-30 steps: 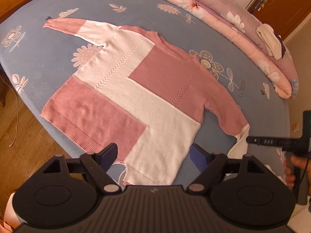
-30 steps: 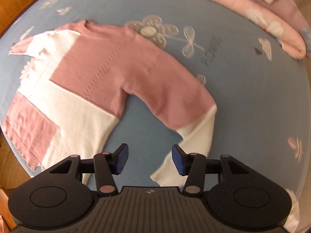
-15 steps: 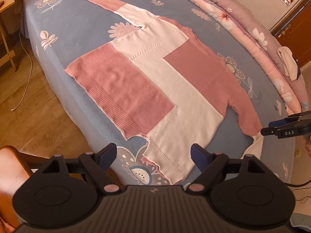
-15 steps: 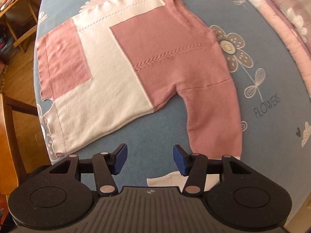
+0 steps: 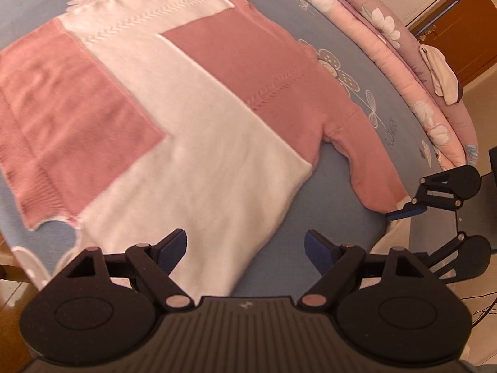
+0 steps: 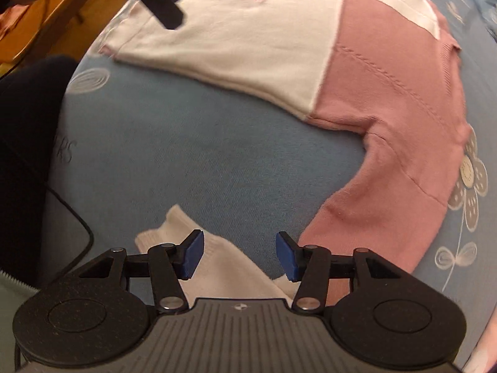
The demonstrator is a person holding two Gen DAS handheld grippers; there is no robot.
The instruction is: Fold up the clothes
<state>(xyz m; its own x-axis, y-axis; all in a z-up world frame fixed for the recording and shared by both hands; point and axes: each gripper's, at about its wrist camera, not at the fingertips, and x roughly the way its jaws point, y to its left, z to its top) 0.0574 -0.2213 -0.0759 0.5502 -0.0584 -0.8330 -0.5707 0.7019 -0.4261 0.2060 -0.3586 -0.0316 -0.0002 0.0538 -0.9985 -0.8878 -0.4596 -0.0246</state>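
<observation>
The sweater lies flat and unfolded on the bed; my left gripper and right gripper both gape wide, holding nothing.

Blue bedsheet: printed letters "RS" at left edge, rest hidden; left view print blurred, unreadable.

A bed covered by a blue sheet printed with pale flowers serves as the landmark. Along its far edge lies a rolled pink and lilac floral quilt, with a small cream cloth draped over it. Beyond the quilt stands a brown wooden cabinet. At the bed's near edge a black cable runs over the sheet, and wooden furniture stands beside the bed.
</observation>
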